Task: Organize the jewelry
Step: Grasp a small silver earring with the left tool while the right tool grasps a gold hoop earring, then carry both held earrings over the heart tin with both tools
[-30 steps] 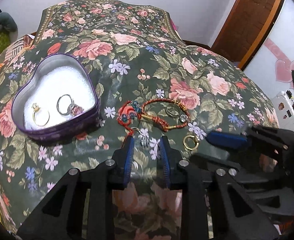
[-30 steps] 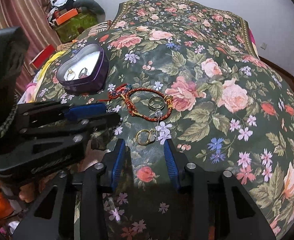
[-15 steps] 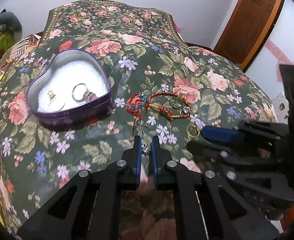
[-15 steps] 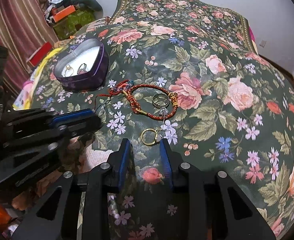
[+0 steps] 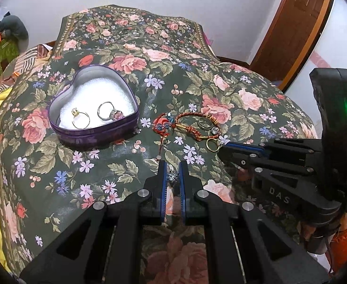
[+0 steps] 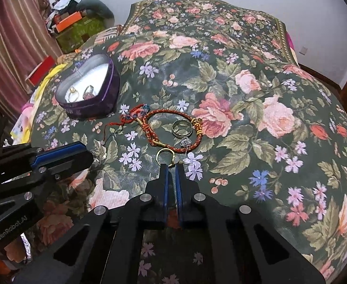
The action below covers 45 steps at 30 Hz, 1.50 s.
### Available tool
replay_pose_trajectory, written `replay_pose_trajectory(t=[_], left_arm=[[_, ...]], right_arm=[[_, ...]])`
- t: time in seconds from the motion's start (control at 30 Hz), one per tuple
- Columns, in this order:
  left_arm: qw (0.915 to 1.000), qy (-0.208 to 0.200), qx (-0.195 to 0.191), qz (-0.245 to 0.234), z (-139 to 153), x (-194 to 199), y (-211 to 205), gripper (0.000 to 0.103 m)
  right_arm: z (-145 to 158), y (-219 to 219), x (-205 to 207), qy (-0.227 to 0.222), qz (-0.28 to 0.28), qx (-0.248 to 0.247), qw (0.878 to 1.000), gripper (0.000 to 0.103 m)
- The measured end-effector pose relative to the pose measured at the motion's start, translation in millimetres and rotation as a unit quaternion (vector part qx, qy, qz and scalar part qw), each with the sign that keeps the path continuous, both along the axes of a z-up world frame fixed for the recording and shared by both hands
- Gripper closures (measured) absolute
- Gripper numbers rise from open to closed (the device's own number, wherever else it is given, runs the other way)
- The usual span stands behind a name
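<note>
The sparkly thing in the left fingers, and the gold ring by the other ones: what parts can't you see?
- Sparkly earring, left wrist view: the left gripper fingers cover its sides; its full shape is too small to tell.
- Gold ring, right wrist view: its near edge is hidden by the right gripper, so the grip is unclear.
- Heart tin, right wrist view: its wall hides part of the inside.

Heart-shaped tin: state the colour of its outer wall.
Purple outside on the heart-shaped tin, with white padding inside; the left wrist view shows it best.

Woven floral cloth looks matt; the heart tin is glossy metal (white foam-like lining); rings shiny.
</note>
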<state>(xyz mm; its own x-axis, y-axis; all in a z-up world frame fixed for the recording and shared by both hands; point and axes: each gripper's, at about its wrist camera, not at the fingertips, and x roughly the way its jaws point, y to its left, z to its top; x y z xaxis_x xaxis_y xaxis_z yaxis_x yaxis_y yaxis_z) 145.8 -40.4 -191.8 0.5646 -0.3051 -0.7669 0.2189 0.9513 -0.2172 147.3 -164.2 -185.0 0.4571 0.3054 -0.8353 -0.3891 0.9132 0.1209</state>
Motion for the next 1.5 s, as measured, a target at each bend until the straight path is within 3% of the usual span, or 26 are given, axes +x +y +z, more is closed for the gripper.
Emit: replay_pose_trajectory(t=[0.1,0.2,0.27,0.37,0.47,0.7,0.8,0.93,1.17,1.5], left_arm=[[1.0000,-0.008,0.001,0.000,6,-3,1,0.095],[0.9999,-0.016,0.002,0.003,11,-7,3,0.095],[0.9998,-0.017,-0.001,0.008,13,-8,6,0.095],[0.9997,-0.017,-0.006,0.014,13,-11,11,0.095],[0.9997,-0.017,-0.007,0.016,13,-12,14,0.095],[0.9994,-0.017,-0.015,0.027,10,-11,26,0.095],[0.9993,-0.014,-0.018,0.028,7,-10,27,0.095],[0.9994,-0.013,-0.019,0.027,5,-10,27,0.095],[0.9992,-0.026,-0.017,0.027,14,-14,29,0.095],[0.9961,-0.066,-0.011,0.057,46,-18,46,0.095]], right_arm=[[4,-2,-2,0.002,0.000,0.006,1.000,0.098],[1,-2,1,0.035,0.013,0.023,0.999,0.098],[-5,2,5,0.056,0.009,0.012,0.998,0.087],[-5,8,6,0.046,0.011,0.009,0.999,0.076],[-6,15,11,0.037,0.011,-0.007,0.999,0.072],[-7,18,18,0.020,0.005,-0.019,1.000,0.072],[-8,20,16,0.007,0.005,-0.031,0.999,0.083],[-6,21,13,-0.002,0.003,-0.037,0.999,0.085],[7,18,5,-0.015,0.004,-0.023,1.000,0.085],[51,31,-2,-0.064,0.023,0.027,0.997,0.085]])
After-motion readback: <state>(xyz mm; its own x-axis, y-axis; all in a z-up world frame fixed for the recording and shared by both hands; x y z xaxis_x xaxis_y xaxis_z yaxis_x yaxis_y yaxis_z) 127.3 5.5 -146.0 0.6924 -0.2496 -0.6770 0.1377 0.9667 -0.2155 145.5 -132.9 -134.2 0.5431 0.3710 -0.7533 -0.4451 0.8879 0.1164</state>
